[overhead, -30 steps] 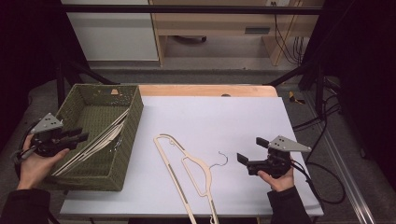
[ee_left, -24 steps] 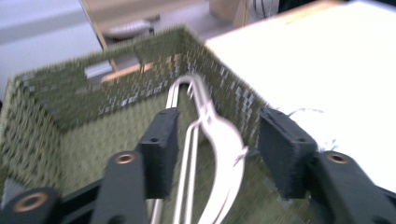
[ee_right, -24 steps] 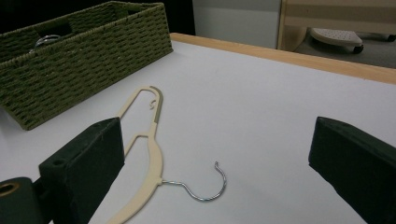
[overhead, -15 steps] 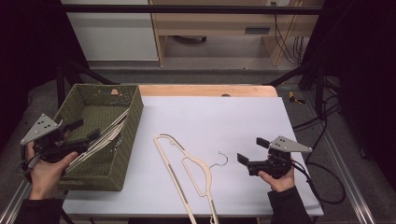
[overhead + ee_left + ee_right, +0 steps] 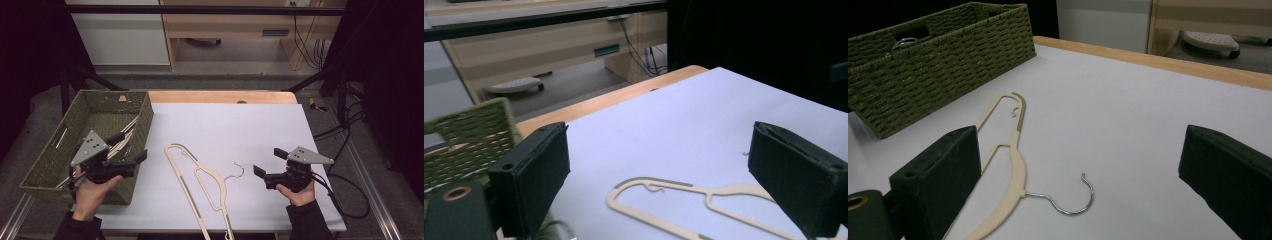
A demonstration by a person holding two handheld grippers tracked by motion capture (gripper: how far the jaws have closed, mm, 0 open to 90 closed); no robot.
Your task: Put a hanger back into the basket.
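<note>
**Now both grippers hang open, hanger flat on the table between them**

Lower left in the high view, the left gripper (image 5: 134, 161) sits in a hand over the near right corner of the green woven basket (image 5: 55, 157). Its jaws have just been opening and now stand wide apart with nothing between them. More cream hangers (image 5: 126, 134) lie slanted inside the basket, above and behind that gripper.

At the lower centre of the frame a cream hanger (image 5: 205, 187) lies flat on the white table (image 5: 250, 130), its metal hook (image 5: 239, 170) curling toward the right. It is touched by neither gripper.

Lower right, the right gripper (image 5: 265, 165) is held just above the table, jaws spread and empty, pointing left toward the hook and near it. Its own view shows the hook (image 5: 1075, 200) lying between the two black jaws, farther off, with the basket (image 5: 938, 65) at upper left.
</note>
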